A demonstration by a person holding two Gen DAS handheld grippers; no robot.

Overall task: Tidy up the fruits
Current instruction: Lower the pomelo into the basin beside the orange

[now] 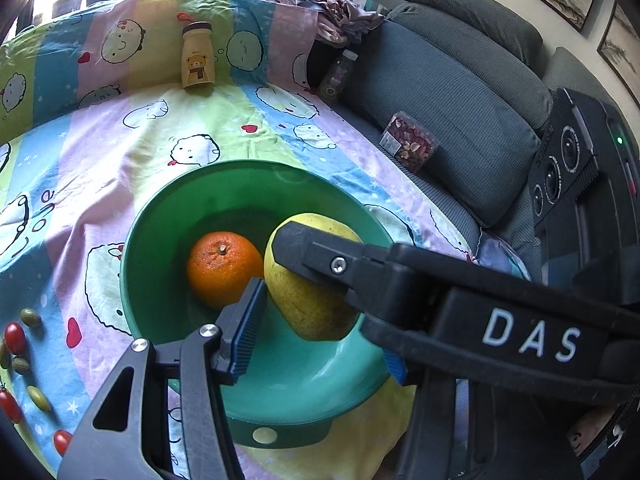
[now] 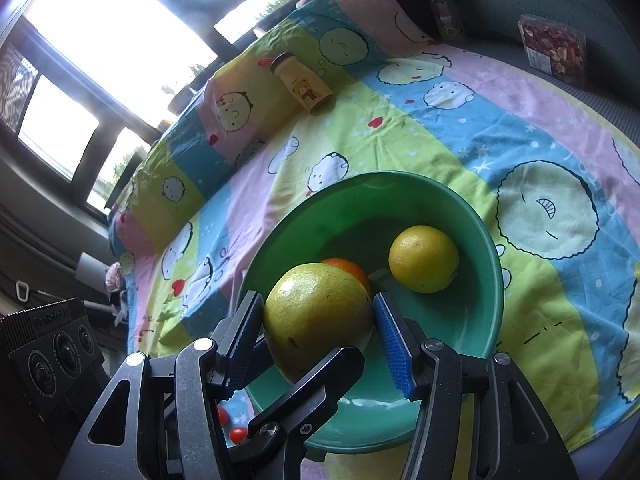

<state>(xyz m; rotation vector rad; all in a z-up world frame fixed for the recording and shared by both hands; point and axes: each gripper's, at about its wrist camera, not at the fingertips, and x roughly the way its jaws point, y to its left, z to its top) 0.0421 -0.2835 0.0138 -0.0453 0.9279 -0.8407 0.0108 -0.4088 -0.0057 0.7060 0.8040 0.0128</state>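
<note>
A green bowl (image 1: pixel 168 240) stands on a cartoon-print cloth and holds an orange (image 1: pixel 224 266). My right gripper (image 2: pixel 318 316) is shut on a large yellow-green fruit (image 2: pixel 316 312) and holds it over the bowl (image 2: pixel 480 320); the same fruit (image 1: pixel 316 308) shows in the left wrist view with the right gripper's finger across it. A yellow lemon (image 2: pixel 424 258) lies in the bowl, and the orange (image 2: pixel 350 270) peeks from behind the held fruit. My left gripper (image 1: pixel 320 336) is open above the bowl's near rim, empty.
Small red and green fruits (image 1: pixel 16 338) lie on the cloth at the left. A yellow bear-print bottle (image 1: pixel 198 58) stands at the back. A clear box of dried flowers (image 1: pixel 408 144) and a small bottle (image 1: pixel 338 74) sit on the grey sofa at the right.
</note>
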